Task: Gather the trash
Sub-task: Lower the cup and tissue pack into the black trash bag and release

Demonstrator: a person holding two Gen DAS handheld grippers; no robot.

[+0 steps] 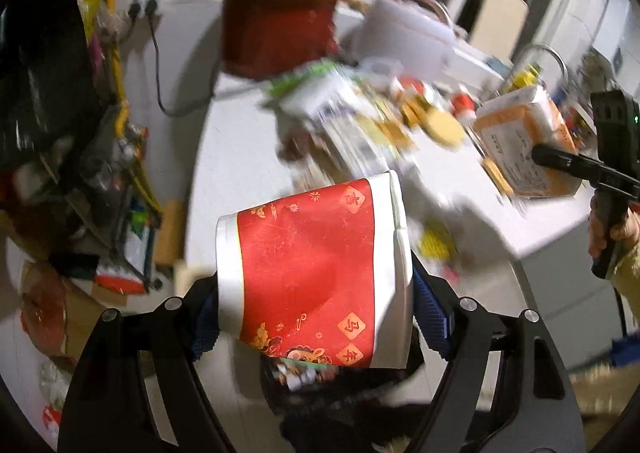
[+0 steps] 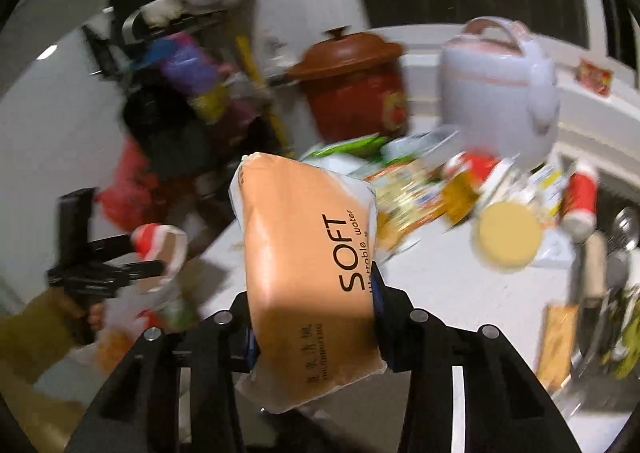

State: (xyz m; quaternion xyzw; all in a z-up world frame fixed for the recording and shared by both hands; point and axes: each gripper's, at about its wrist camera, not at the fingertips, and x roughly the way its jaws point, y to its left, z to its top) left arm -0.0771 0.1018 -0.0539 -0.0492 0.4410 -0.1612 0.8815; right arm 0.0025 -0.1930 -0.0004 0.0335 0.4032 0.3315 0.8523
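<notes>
My left gripper [image 1: 316, 313] is shut on a red and white paper cup [image 1: 312, 269], which lies sideways between the blue pads above a dark bag of wrappers [image 1: 316, 385]. My right gripper [image 2: 316, 325] is shut on an orange tissue pack [image 2: 308, 265] printed SOFT, held clear of the white counter [image 2: 448, 293]. In the left wrist view the same pack [image 1: 520, 141] shows at the far right. The right wrist view shows the cup [image 2: 160, 245] at the left, in the other gripper.
A pile of wrappers and packets [image 1: 360, 113] covers the counter's middle, with a round yellow lid [image 2: 508, 237] beside it. Behind stand a red clay pot [image 1: 276, 21] and a white rice cooker [image 2: 496, 81]. A cluttered rack [image 1: 100, 157] is at the left.
</notes>
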